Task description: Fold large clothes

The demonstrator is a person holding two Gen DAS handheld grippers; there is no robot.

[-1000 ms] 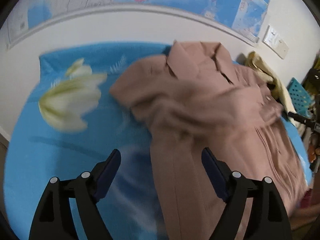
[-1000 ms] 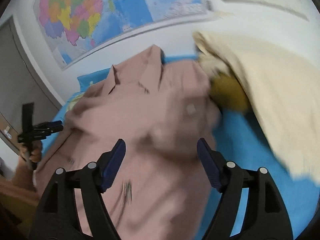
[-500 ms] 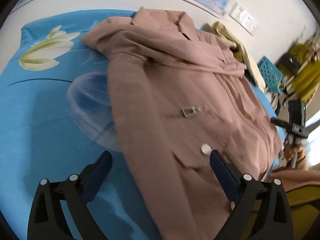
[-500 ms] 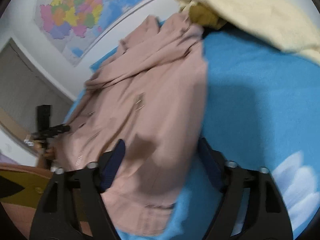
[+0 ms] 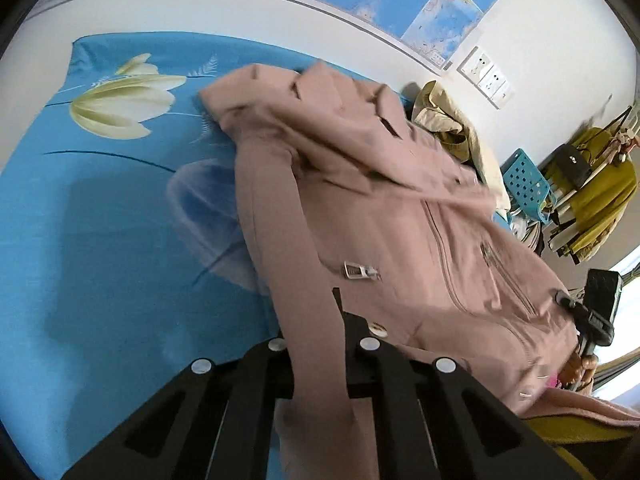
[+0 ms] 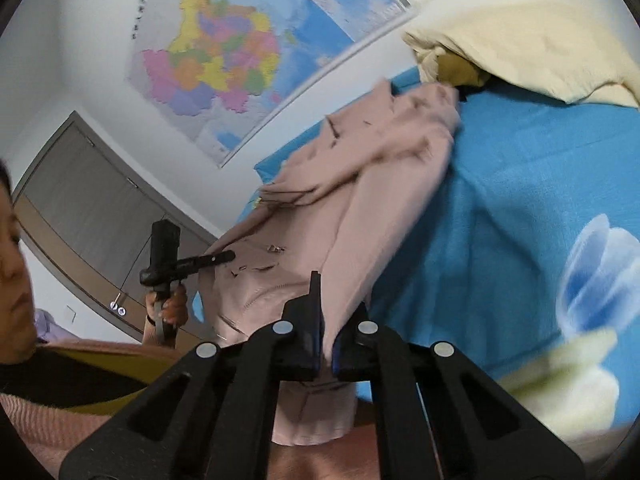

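One pink coat (image 5: 384, 216) lies spread on the blue flowered bed (image 5: 100, 220), each of its two near hem corners pinched in a closed tool, the left tool (image 5: 316, 344) and right tool (image 6: 326, 344), with one cream garment (image 6: 532, 48) beyond.

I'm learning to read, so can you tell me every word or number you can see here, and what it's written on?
No text here is clear enough to read.
Wall map: a column of dark characters beside it, too small and blurred.
Second map: print too small.
Pink coat: a metal buckle, no legible marking.
Blue bedsheet: only flower pictures, no words.
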